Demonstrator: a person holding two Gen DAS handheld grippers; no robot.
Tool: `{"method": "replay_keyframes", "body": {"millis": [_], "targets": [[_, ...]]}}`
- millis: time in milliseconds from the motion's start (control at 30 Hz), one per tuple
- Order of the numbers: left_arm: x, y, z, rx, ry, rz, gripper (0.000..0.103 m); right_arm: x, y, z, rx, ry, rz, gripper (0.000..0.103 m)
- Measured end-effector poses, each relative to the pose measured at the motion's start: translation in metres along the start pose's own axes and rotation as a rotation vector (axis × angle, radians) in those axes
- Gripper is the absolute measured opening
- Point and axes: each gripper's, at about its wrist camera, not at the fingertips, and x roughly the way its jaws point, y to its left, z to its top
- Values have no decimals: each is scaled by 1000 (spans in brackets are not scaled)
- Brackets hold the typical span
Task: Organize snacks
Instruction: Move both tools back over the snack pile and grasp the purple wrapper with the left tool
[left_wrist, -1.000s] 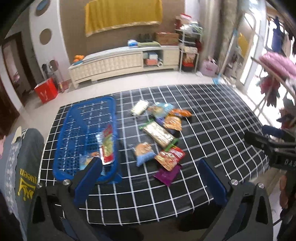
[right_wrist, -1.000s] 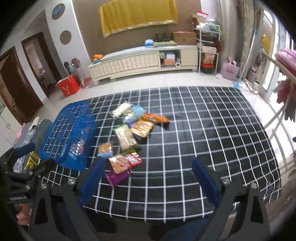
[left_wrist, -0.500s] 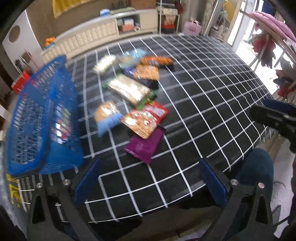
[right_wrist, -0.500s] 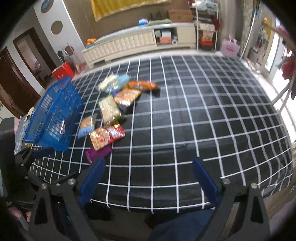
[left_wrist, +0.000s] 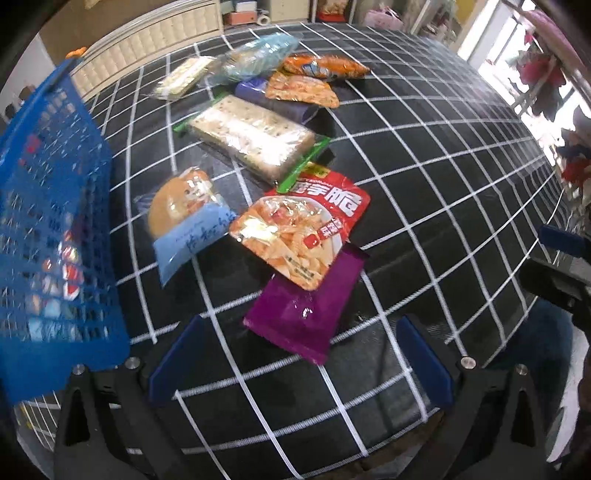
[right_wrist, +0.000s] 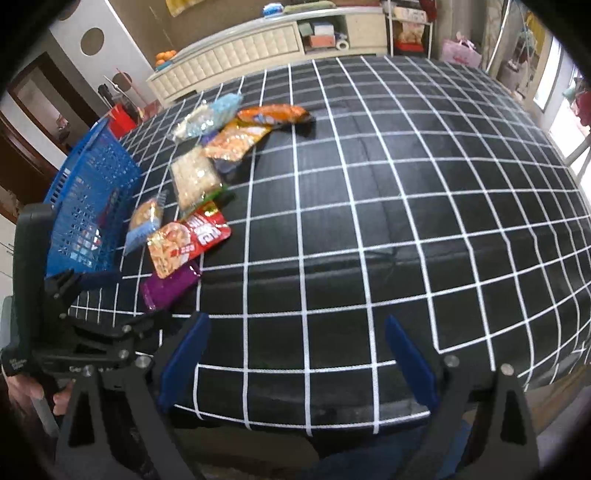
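Observation:
Several snack packets lie in a loose line on the black checked table. Nearest my left gripper is a purple packet, partly under a red and clear packet. A blue-labelled bun packet and a long cracker pack lie beyond. The blue basket stands at the left with a few packets inside. My left gripper is open, just short of the purple packet. My right gripper is open over bare cloth near the front edge; the snacks lie to its left.
Farther back lie an orange packet, a pale blue packet and a clear one. The right half of the table shows only cloth. A white cabinet stands behind, a clothes rack at the right.
Both grippers have come down and forward toward the table. The left one closed in on the purple packet at the near end of the row. Nothing was taken hold of.

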Motion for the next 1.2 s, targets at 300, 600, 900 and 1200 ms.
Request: {"method": "replay_keyframes", "body": {"millis": [300,600,900,1200], "targets": [[29,4,16,29,39,6,103,10,2,2,44,5,7,97],[33,-3,15,43,22,28,88,10,1,-3,53,22,-1,97],[18,-24,9,43,36,-10,48,4,-7,-3,91,24,-22,97],[-8,-59,-33,-16,8,-69,48,-5,-17,1,128,12,-45,97]]}}
